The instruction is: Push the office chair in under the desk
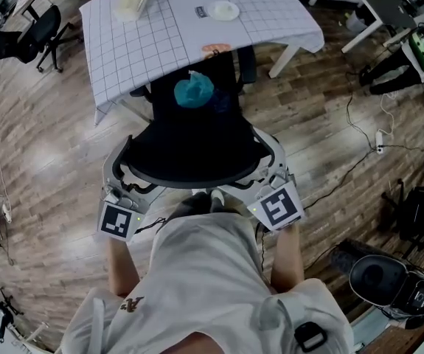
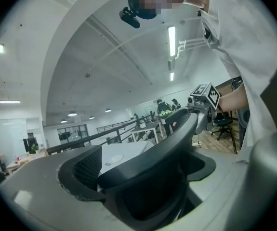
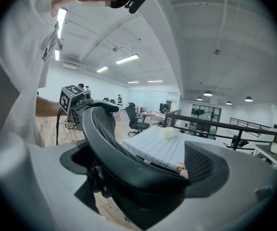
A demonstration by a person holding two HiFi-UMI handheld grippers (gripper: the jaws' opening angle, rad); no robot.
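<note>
- Between the jaws of the left hand-held gripper (image 2: 139, 173) runs the top rim of the black mesh-backed office chair (image 1: 193, 142). The jaws are clamped on it, apparently to give a firm pushing hold.
- At the rim's other end the right hand-held gripper (image 3: 145, 173) is clamped likewise, probably so the push goes straight.
- Ahead of both, the seat sits partly under the white grid-clothed table (image 1: 160, 35), with a teal crumpled lump (image 1: 194, 91) on it.
- Count: two hand-held grippers, one chair, one table.

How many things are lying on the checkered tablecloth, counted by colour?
Pale yellow box: 1
White round dish: 1
Dark small card: 1
Orange small thing at the near edge: 1
Total: 4
</note>
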